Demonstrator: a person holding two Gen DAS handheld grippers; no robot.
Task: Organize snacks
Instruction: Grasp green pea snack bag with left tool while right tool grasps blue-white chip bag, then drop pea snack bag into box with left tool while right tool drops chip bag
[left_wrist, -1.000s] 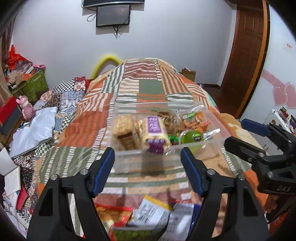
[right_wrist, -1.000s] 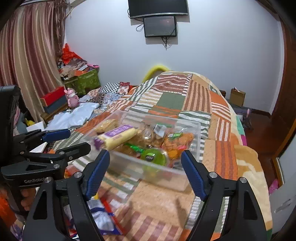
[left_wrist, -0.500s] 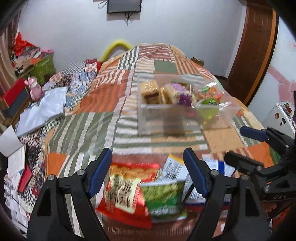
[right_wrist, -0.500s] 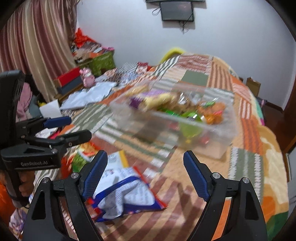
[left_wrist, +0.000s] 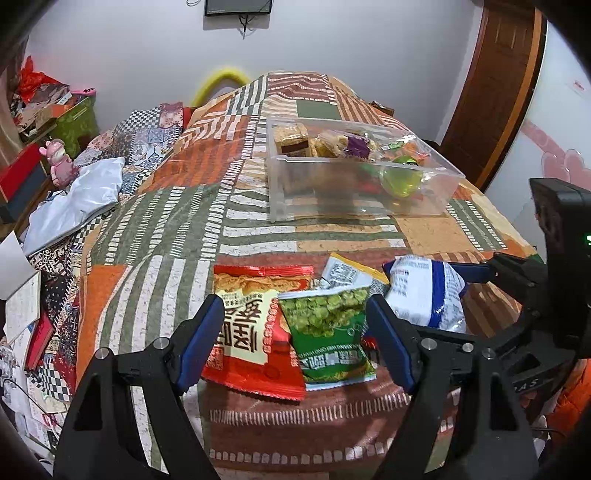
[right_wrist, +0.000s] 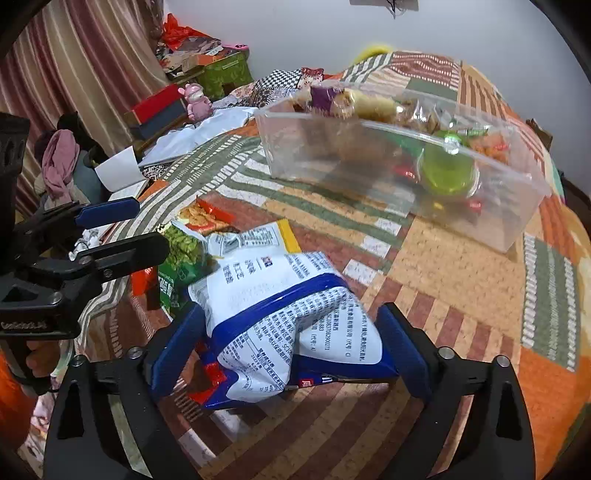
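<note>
1. White-and-blue crinkled plastic now fills the right wrist view: the white-and-blue snack bag (right_wrist: 291, 332) lies puffed on the patchwork quilt (right_wrist: 461, 266), sitting between the two blue pads of the right gripper (right_wrist: 290, 350). A second ago that view looked level at the bin, and no packet was between the fingers.
2. Those jaws are opening as they come over the bag. The left pad (right_wrist: 173, 350) looks very close to the bag's edge, but I see no squeeze, so the bag is framed, not gripped.
3. Beside it lie the other loose packets: a green pea packet (left_wrist: 327, 332), a red packet (left_wrist: 255, 325) and a yellow-edged packet (left_wrist: 347, 271), overlapping one another near the quilt's front edge.
4. The left gripper (left_wrist: 295, 343) has likewise dropped from facing the bin to hanging over the red and green packets. Its jaws stand apart with nothing pinched, and the packets lie flat beneath them.
5. The clear plastic bin (left_wrist: 358, 210) sits farther up the bed, well apart from the loose pile, already holding several wrapped snacks and a green jelly cup (left_wrist: 400, 181).
6. My reading: part of the sorting is done, four packets remain, and both hands have shifted from the bin to the next pick-ups.
7. Both tools pitch steeply down toward the quilt; the person's fingers (right_wrist: 37, 360) wrap the left handle at the edge of the right view.
</note>
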